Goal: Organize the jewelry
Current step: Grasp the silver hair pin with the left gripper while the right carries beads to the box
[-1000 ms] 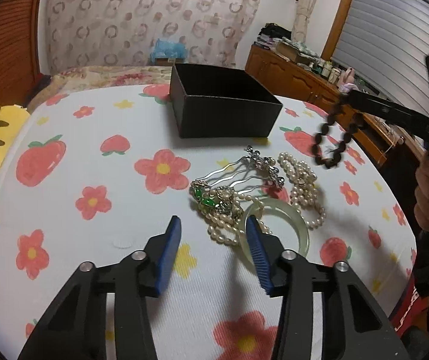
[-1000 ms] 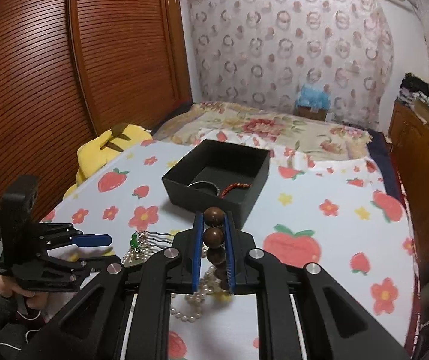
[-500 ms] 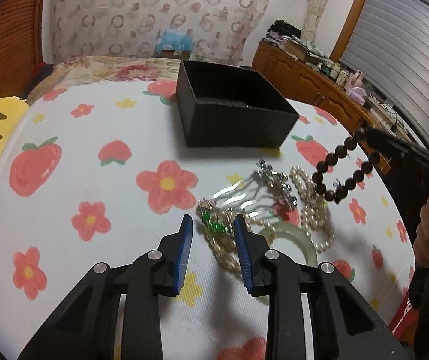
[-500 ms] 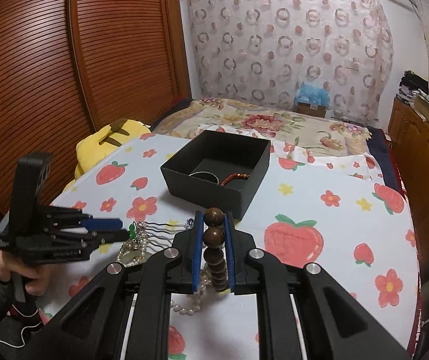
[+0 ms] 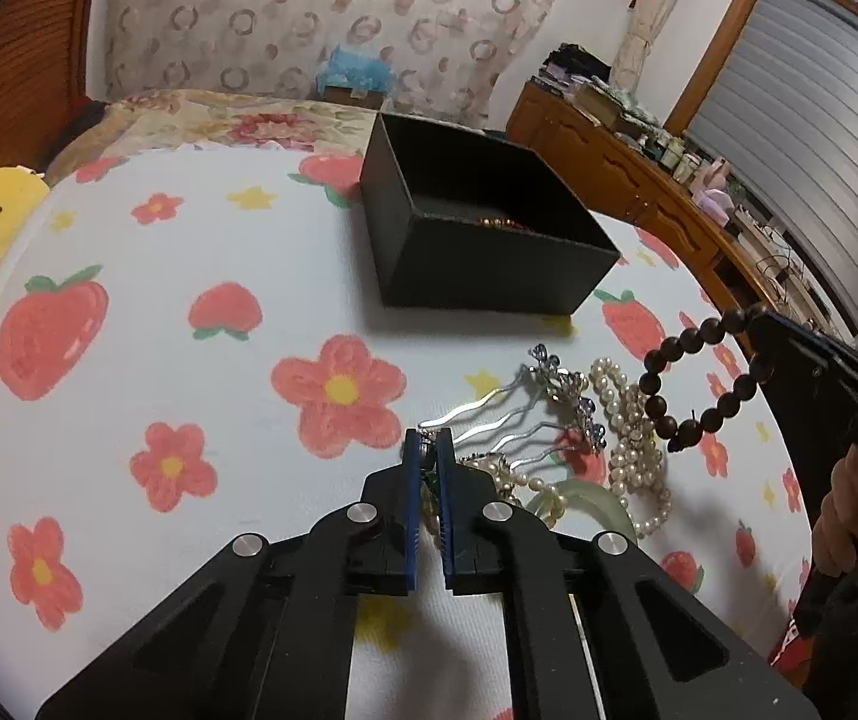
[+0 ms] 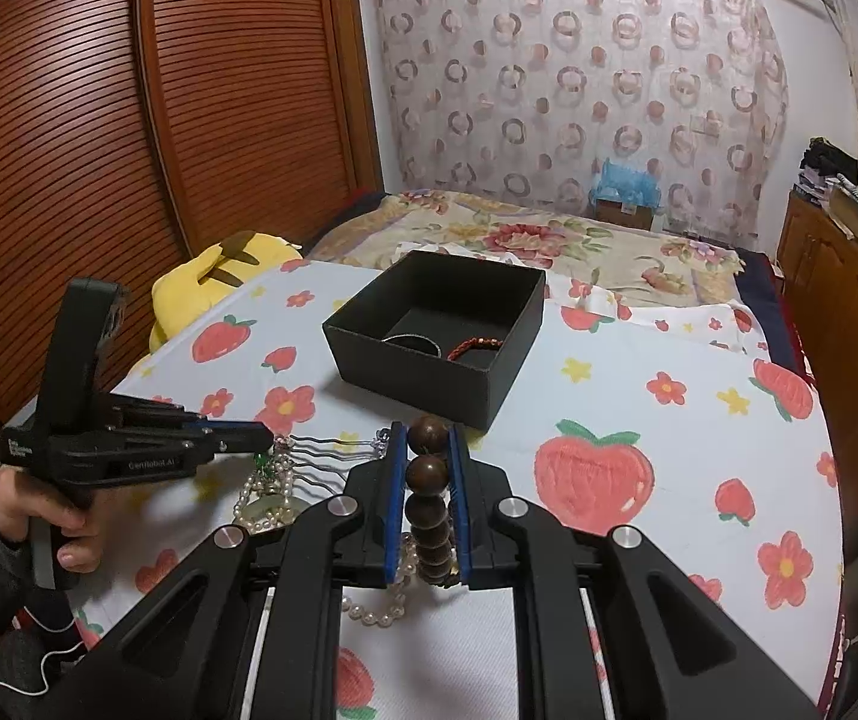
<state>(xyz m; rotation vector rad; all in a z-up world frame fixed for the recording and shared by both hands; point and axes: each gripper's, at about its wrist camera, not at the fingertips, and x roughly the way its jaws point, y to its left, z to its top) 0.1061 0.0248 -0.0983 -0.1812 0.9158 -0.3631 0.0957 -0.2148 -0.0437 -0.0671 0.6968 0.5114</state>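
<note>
My right gripper [image 6: 426, 441] is shut on a dark wooden bead bracelet [image 6: 429, 504], which hangs in the air above the pile in the left wrist view [image 5: 693, 384]. My left gripper [image 5: 428, 441] is shut on a green-stoned piece [image 5: 427, 483] at the left edge of the jewelry pile. The pile holds a silver hair comb [image 5: 525, 414], pearl strands [image 5: 633, 438] and a pale green bangle [image 5: 585, 495]. The black box [image 5: 477, 228] stands open behind the pile, with a bangle [image 6: 411, 342] and a red beaded bracelet [image 6: 477, 345] inside.
The table has a white cloth with strawberries and flowers [image 5: 159, 360]. A yellow plush [image 6: 213, 282] lies off the table's left side. A bed [image 6: 549, 246] lies beyond the table, and a wooden cabinet [image 5: 627, 180] stands at the right.
My left gripper moved forward to the pile's left edge and closed from open onto the green-stoned piece. My right gripper keeps holding the wooden bracelet and has shifted slightly.
</note>
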